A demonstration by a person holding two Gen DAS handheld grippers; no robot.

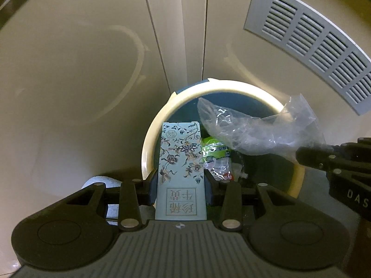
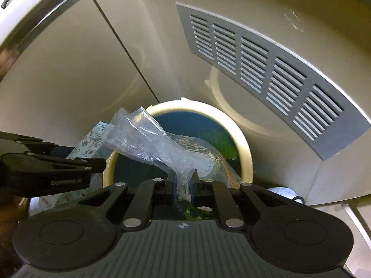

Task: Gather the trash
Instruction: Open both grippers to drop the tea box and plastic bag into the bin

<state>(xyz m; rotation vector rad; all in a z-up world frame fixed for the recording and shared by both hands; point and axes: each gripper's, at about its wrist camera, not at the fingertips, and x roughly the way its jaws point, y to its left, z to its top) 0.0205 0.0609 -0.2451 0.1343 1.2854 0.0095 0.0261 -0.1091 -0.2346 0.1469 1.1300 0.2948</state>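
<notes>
My left gripper (image 1: 180, 183) is shut on a pale blue flowered carton (image 1: 180, 162) and holds it upright over the near left rim of a round bin (image 1: 148, 143) with a cream rim and dark blue inside. My right gripper (image 2: 183, 185) is shut on a crumpled clear plastic bag (image 2: 148, 143) and holds it over the bin (image 2: 245, 153). The bag (image 1: 250, 129) and right gripper (image 1: 308, 155) show at the right of the left wrist view. The left gripper (image 2: 102, 162) and carton (image 2: 92, 141) show at the left of the right wrist view. A green wrapper (image 1: 213, 149) and clear wrappers lie inside the bin.
Beige cabinet panels (image 1: 81, 69) stand right behind the bin. A grey louvred vent (image 2: 266, 74) is set in the panel at the right. A white object (image 1: 97, 183) lies on the floor left of the bin, another (image 2: 285, 192) at its right.
</notes>
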